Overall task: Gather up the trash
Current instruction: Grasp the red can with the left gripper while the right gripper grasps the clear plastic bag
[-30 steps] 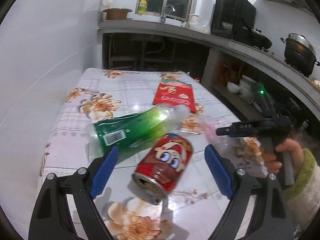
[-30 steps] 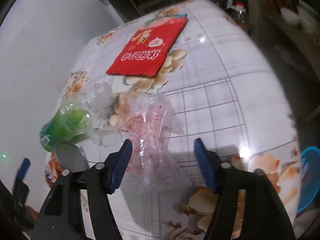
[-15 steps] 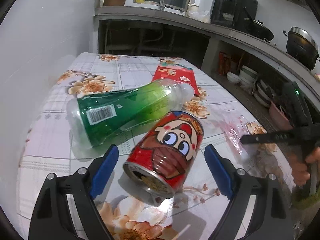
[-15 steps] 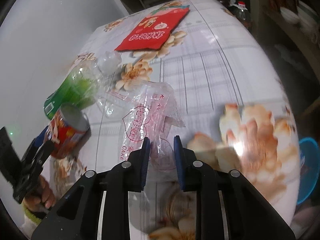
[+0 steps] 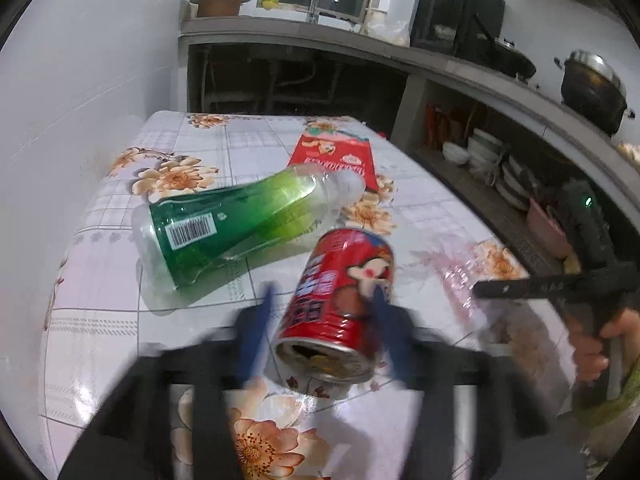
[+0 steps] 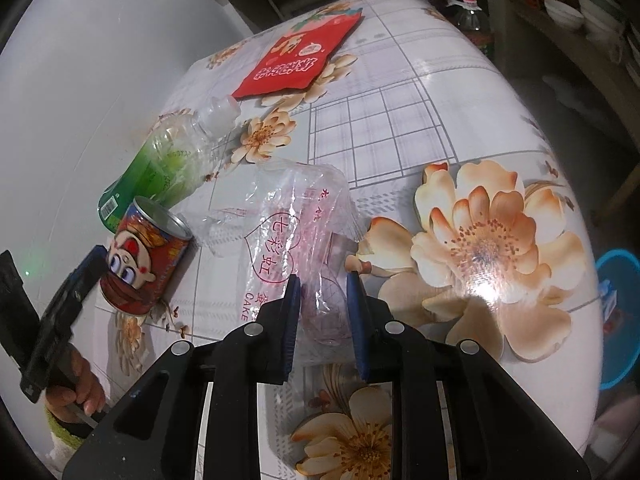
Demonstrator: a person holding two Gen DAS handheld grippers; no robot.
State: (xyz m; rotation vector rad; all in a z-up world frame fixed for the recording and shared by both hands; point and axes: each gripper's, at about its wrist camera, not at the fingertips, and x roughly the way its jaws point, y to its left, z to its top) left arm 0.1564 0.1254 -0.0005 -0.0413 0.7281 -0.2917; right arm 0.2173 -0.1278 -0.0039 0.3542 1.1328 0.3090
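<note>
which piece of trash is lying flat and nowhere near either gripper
The red snack packet, flat at the table's far end. The can and clear plastic bag sit at grippers; the green bottle is bulky.

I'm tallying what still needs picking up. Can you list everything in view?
can: 1, red, lying on the table between the left fingers
bottle: 1, clear with green label, on its side behind the can
plastic bag: 1, clear with pink print, near table edge, one end between the right fingers
snack packet: 1, red, flat at the far end
table: 1, white floral cloth
basin: 1, blue, below the table edge
pot: 1, dark, on the counter
left hand-held gripper: black with blue pads, closing around the can, blurred
right hand-held gripper: black with blue pads, pinching the plastic bag
</note>
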